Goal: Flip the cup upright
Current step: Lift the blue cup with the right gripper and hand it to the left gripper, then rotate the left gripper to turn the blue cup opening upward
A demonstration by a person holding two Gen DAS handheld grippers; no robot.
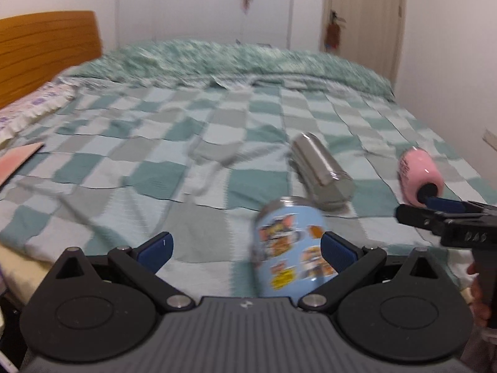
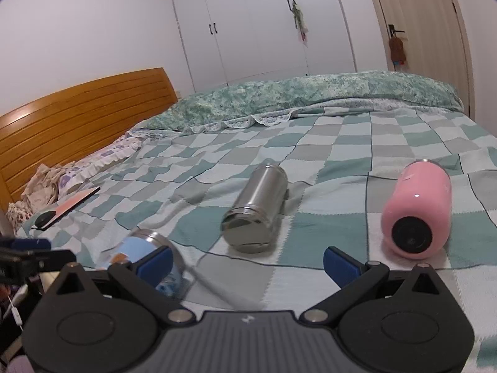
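Note:
Three cups lie on their sides on the checked bedspread. A light blue cartoon-print cup (image 1: 290, 248) lies nearest, between my left gripper's (image 1: 247, 251) wide-open fingers, close to the right blue pad (image 1: 337, 253); the view is blurred. It also shows in the right wrist view (image 2: 146, 255) behind the left pad. A steel cup (image 1: 321, 171) (image 2: 256, 205) lies in the middle. A pink cup (image 1: 419, 174) (image 2: 417, 208) lies to the right. My right gripper (image 2: 247, 264) is open and empty, short of the steel and pink cups. From the left wrist it (image 1: 441, 209) appears beside the pink cup.
A wooden headboard (image 2: 77, 115) stands at the left with a floral pillow (image 2: 102, 158) below it. A pink booklet (image 2: 74, 206) lies near the left edge. A folded green quilt (image 2: 310, 96) lies across the far side. White wardrobes and a door stand behind.

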